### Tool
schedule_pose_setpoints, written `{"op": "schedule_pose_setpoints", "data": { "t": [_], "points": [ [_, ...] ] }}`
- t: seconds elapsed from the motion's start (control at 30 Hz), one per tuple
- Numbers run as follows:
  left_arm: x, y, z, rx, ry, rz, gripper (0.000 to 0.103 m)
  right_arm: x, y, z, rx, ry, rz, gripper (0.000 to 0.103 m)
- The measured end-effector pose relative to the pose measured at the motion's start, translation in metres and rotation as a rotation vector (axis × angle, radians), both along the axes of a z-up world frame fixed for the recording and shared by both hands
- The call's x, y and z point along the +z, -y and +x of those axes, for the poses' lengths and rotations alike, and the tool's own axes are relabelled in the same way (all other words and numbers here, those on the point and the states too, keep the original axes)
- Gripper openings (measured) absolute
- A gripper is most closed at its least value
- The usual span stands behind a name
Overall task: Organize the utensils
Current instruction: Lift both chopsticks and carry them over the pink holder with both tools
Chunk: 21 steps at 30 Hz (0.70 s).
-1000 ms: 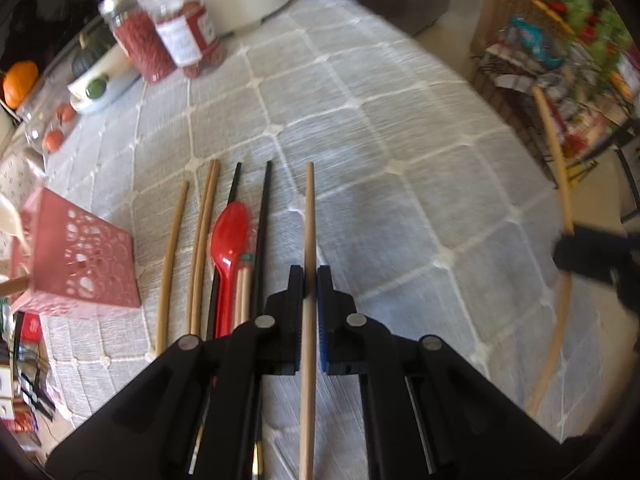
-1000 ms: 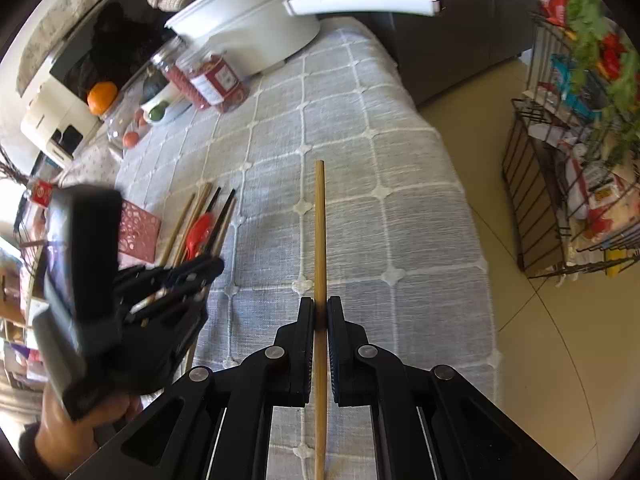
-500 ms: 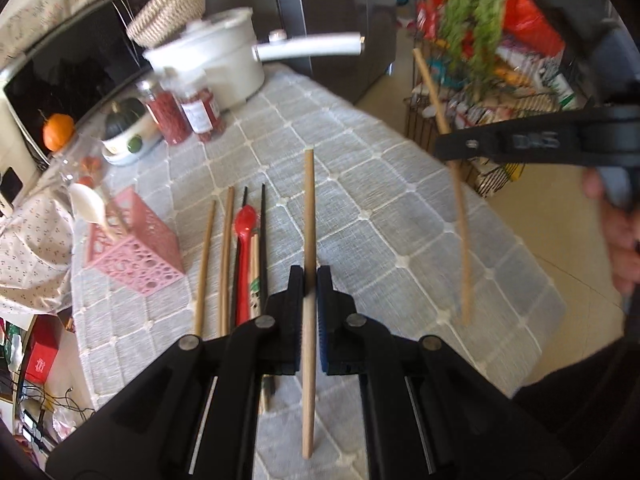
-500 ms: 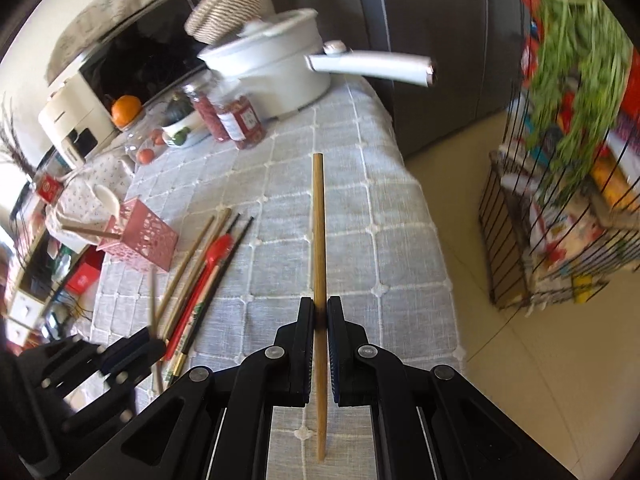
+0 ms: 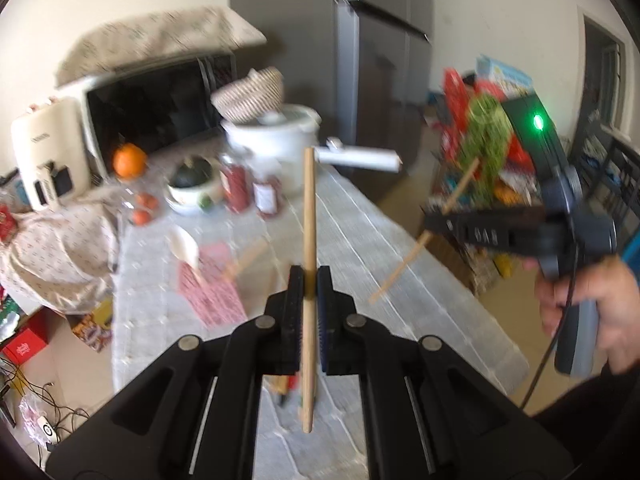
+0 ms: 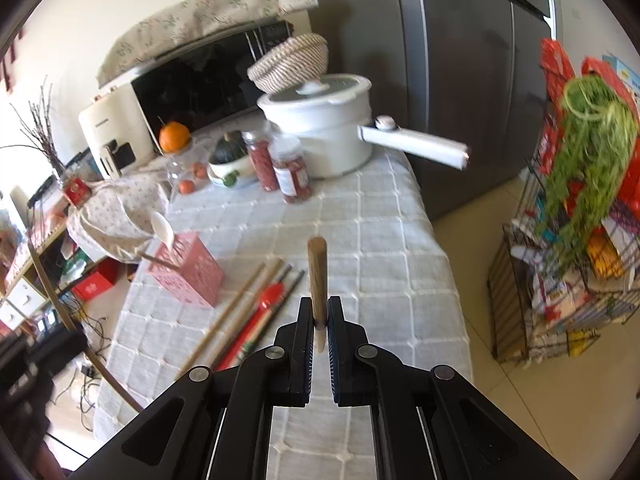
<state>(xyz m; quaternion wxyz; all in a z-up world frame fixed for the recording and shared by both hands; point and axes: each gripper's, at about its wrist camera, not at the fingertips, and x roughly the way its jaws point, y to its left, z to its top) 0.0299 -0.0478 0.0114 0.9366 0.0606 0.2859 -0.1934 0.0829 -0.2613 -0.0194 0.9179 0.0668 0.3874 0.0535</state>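
Left tongs [image 5: 309, 280]: pressed onto a wooden chopstick [image 5: 308, 216], shaft upright between the pads, both ends protruding, raised clear of the counter [image 5: 400, 264]. Right tongs [image 6: 319, 320]: pinching a second wooden chopstick [image 6: 317, 276], tip pointing toward the camera axis.

Compared with 0.5 s ago: both tools lifted higher and tilted up, more wall and appliances in view, left view now motion-blurred.

Remaining utensils [image 6: 256, 312] in a row near the counter's left edge, beside a pink perforated holder [image 6: 186, 274]. White pot [image 6: 324, 136], jars [image 6: 294, 170] and microwave [image 6: 192, 92] at the far end; grey quilted cloth over the counter.
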Motion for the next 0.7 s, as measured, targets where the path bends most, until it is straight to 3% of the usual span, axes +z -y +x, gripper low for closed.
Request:
{"op": "schedule_pose_setpoints", "data": {
  "t": [0.37,0.6,0.7],
  "points": [
    [0.025,-0.042,0.047,0.197,0.228,-0.116,0.007,0.019,-0.035,0.015,0.037,0.061,0.020,0.007],
    [0.010,-0.050,0.074,0.306,0.406,-0.100,0.007,0.013,-0.040,0.022,0.045,0.047,0.018,0.007],
    [0.001,-0.053,0.089,0.338,0.427,-0.087,0.007,0.010,-0.039,0.026,0.043,0.038,0.021,0.006]
  ]
}}
